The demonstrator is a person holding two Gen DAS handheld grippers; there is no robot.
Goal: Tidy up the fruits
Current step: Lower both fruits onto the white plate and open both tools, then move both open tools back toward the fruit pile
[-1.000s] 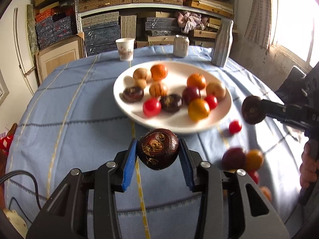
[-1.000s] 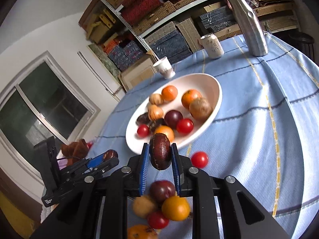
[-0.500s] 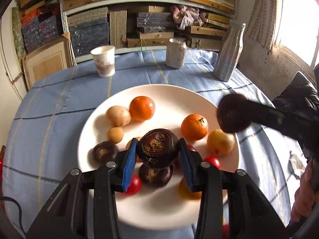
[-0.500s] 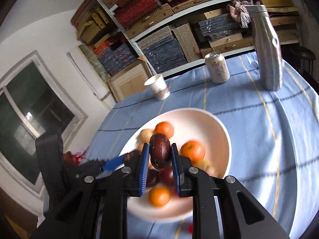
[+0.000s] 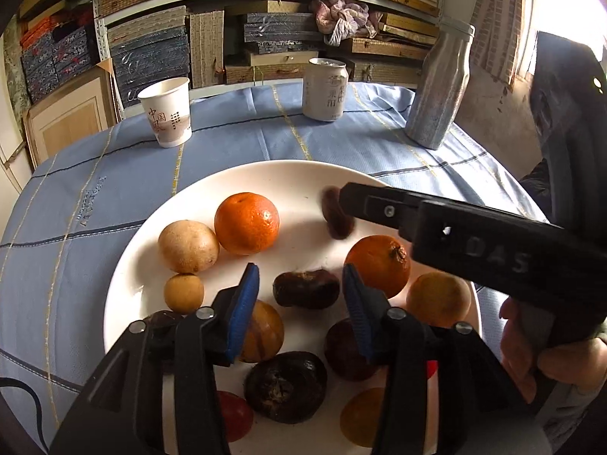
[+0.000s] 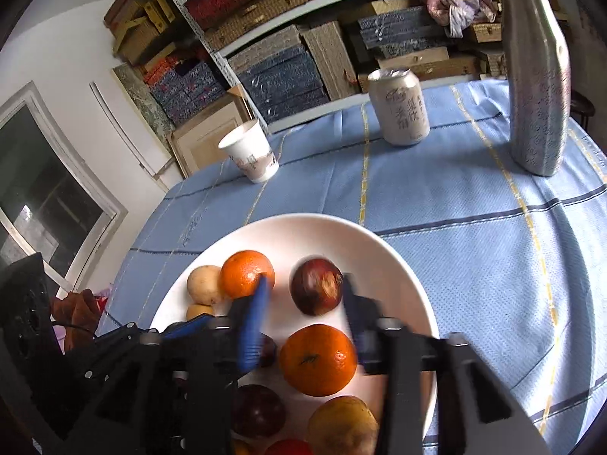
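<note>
Your left gripper points down at a slant, its jaws are opening, and the blue pads stand apart with nothing pressed between them. Your right gripper comes in from the right side, also tilted down; jaws opening too, pads not pressing on anything. Your right hand wraps the handle, seen at lower right in left wrist view.

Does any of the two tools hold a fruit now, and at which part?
Neither. Both tools, left and right, are opening over the plate; each dark fruit sits loose between the pads.
</note>
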